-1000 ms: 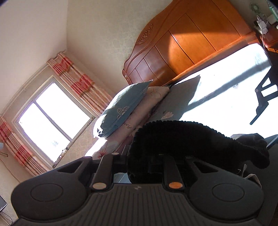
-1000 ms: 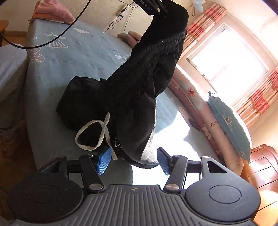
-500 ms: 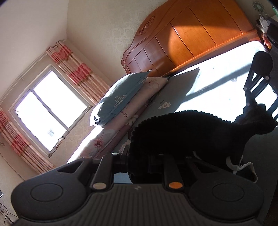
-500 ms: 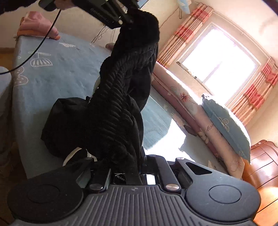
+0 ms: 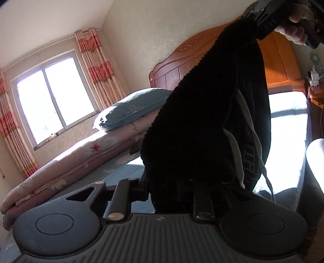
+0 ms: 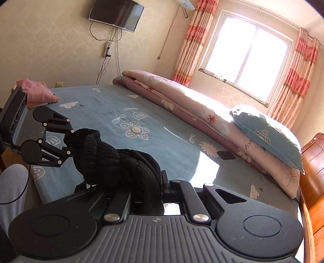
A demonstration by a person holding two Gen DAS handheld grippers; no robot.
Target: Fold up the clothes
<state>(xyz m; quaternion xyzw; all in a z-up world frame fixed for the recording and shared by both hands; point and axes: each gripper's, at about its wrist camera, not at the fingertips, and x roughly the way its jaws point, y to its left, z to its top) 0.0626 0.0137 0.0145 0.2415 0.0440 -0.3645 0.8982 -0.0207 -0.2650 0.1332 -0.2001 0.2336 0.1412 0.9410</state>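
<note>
Between my two grippers hangs the black garment (image 6: 113, 161), above the bed (image 6: 166, 145): left gripper (image 6: 69, 144) clamps one end, right gripper (image 6: 145, 194) the other, so its long axis runs gripper to gripper, bunched, not spread.

The bedsheet (image 6: 141, 113) carries "FLOWERS" upside down, and "DAS" stands on the right tongs (image 5: 248, 14) body.
</note>
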